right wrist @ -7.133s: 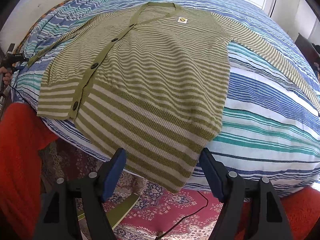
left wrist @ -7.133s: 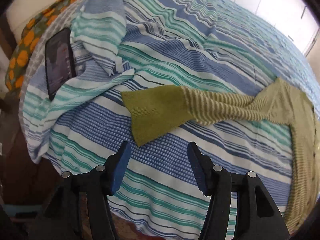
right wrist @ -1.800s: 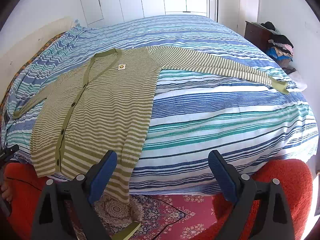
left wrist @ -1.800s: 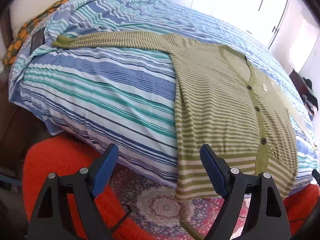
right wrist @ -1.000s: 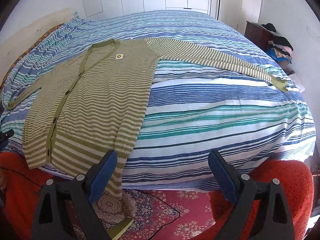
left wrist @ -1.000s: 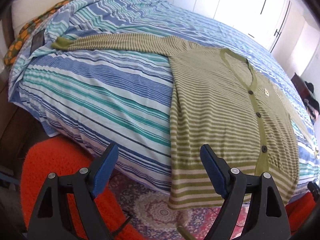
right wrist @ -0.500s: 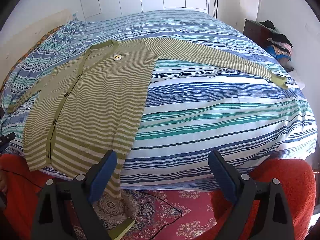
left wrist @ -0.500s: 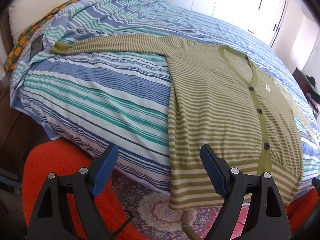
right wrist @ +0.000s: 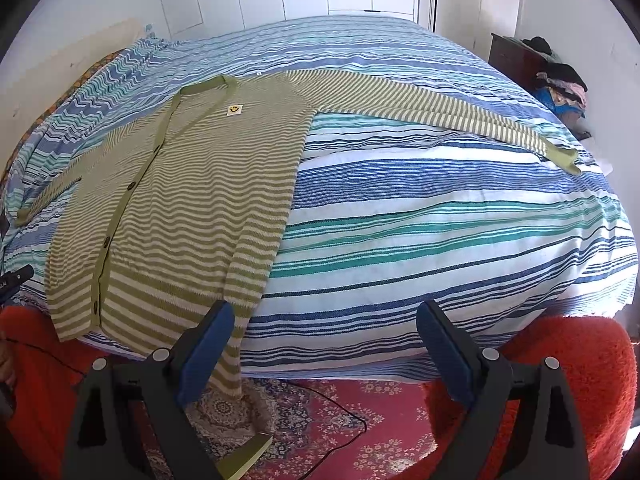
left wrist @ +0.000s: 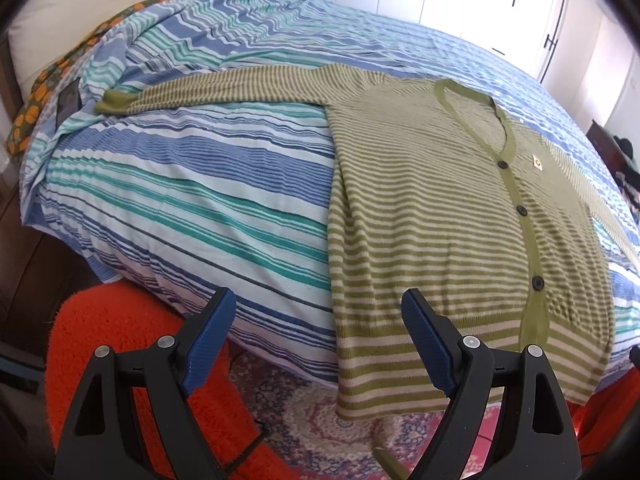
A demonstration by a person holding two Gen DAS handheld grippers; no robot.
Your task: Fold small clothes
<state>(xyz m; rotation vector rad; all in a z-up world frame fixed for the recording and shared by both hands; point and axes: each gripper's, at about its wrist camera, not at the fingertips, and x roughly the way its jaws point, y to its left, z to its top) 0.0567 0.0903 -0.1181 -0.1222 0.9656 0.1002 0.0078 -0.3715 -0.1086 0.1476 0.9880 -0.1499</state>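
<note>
A green and cream striped cardigan (left wrist: 432,208) lies flat and buttoned on the striped bed cover (left wrist: 192,184), sleeves spread out to both sides, its hem hanging over the bed's front edge. In the right wrist view the cardigan (right wrist: 192,200) fills the left half of the bed, its right sleeve (right wrist: 460,114) reaching far right. My left gripper (left wrist: 316,328) is open and empty, just before the bed edge near the hem's left corner. My right gripper (right wrist: 324,336) is open and empty, before the bed edge to the right of the hem.
A dark phone (left wrist: 68,100) lies near the left sleeve cuff. An orange-patterned pillow (left wrist: 32,116) sits at the head end. Red shaggy fabric (right wrist: 580,360) and a patterned rug (right wrist: 328,420) lie below the bed. A nightstand with clothes (right wrist: 556,76) stands at the far right.
Both grippers have drifted slightly closer to the bed edge and stay open. The cardigan has not moved.
</note>
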